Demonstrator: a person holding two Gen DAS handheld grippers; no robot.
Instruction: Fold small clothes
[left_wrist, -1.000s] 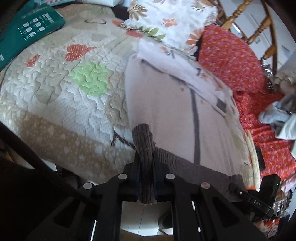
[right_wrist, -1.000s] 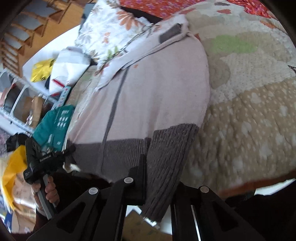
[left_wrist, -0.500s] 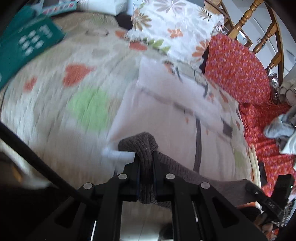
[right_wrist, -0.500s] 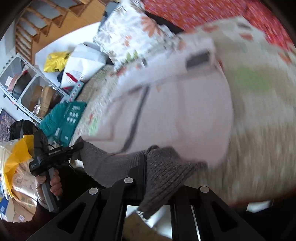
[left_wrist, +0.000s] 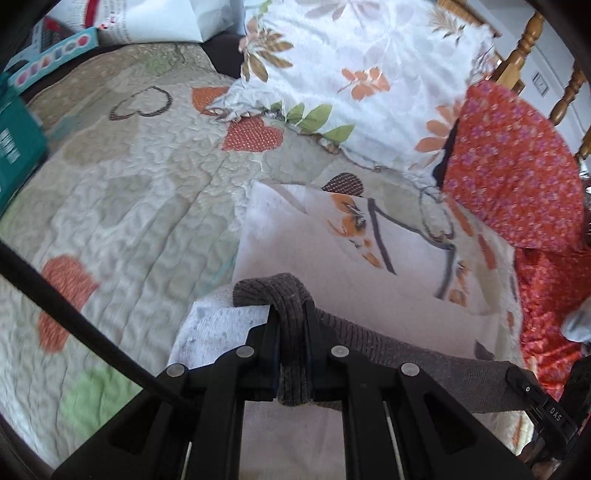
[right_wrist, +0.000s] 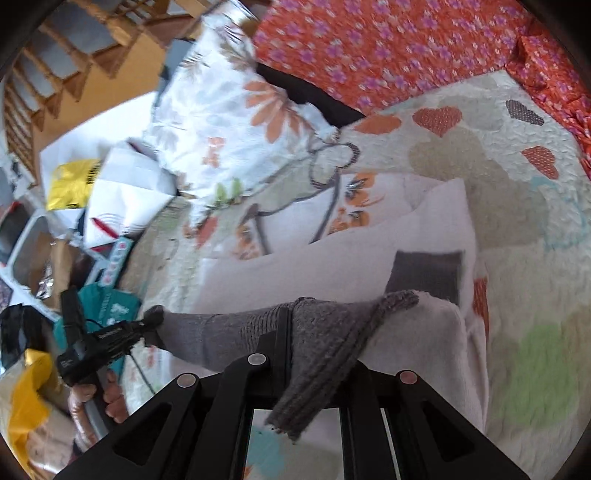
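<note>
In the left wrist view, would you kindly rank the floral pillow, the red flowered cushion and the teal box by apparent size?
1. floral pillow
2. red flowered cushion
3. teal box, though the frame edge cuts it off, so its full size is unsure.

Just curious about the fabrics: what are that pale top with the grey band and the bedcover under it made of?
Pale top: soft matte knit, probably cotton; its grey band is ribbed. Bedcover: quilted cloth, puckered stitching.

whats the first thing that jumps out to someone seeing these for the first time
The grey ribbed hem of a pale garment, pinched shut in both the left gripper and the right gripper, fills the foreground. Behind lie a heart-patterned quilt, a floral pillow and a red flowered cover.
</note>
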